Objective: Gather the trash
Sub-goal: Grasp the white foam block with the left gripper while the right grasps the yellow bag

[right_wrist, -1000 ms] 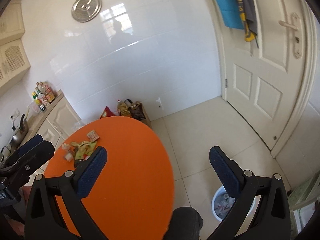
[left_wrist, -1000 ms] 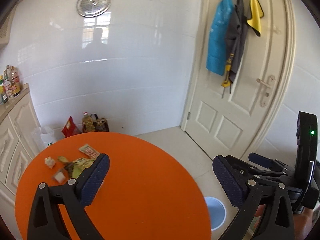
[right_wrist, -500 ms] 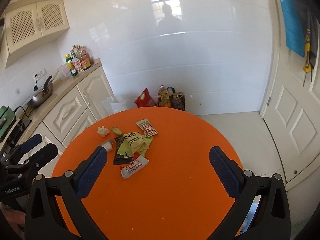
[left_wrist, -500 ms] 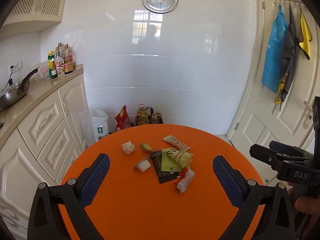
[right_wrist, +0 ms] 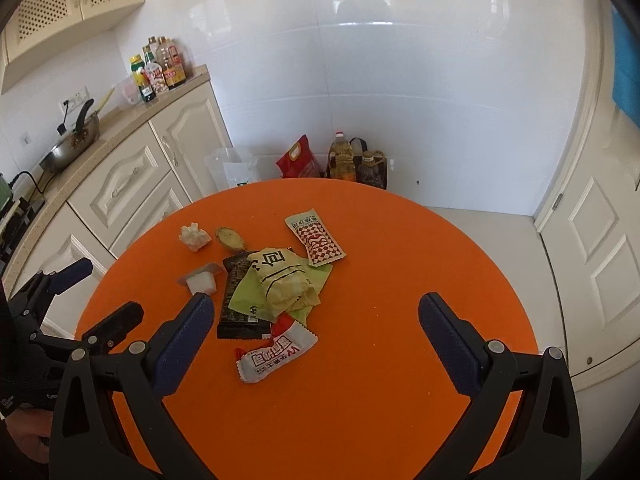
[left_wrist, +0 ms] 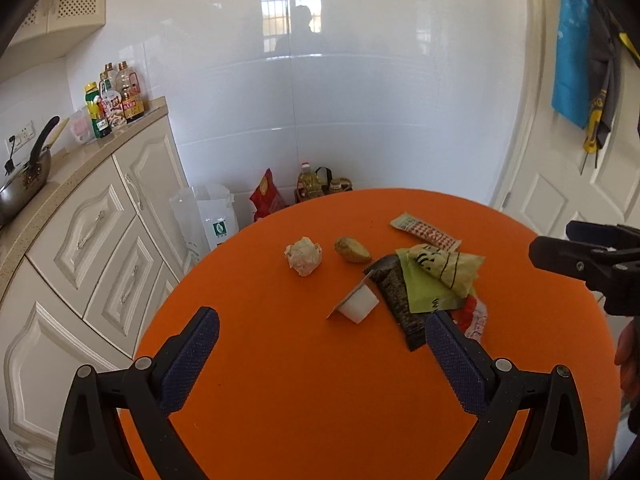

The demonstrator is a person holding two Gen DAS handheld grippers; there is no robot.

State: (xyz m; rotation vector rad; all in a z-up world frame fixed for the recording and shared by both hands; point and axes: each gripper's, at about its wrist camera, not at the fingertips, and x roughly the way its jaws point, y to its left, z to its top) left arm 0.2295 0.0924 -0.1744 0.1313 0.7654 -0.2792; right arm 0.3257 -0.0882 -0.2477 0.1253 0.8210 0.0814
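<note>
On the round orange counter (right_wrist: pixel 380 360) we see the trash heaped a little toward nine o'clock of centre: a yellow wrapper (right_wrist: pixel 282 280) lies over a green wrapper (right_wrist: pixel 250 300) and a black wrapper (right_wrist: pixel 236 304), a red-and-white packet (right_wrist: pixel 276 354) touching them at six o'clock, a checked sachet (right_wrist: pixel 316 238) at one o'clock. A crumpled tissue (right_wrist: pixel 195 236), a brown scrap (right_wrist: pixel 229 238) and a small white cup (right_wrist: pixel 202 282) sit at ten o'clock. We hold the right hand-held gripper (right_wrist: pixel 316 340) and the left hand-held gripper (left_wrist: pixel 322 354) above the counter, both spread wide, both empty.
</note>
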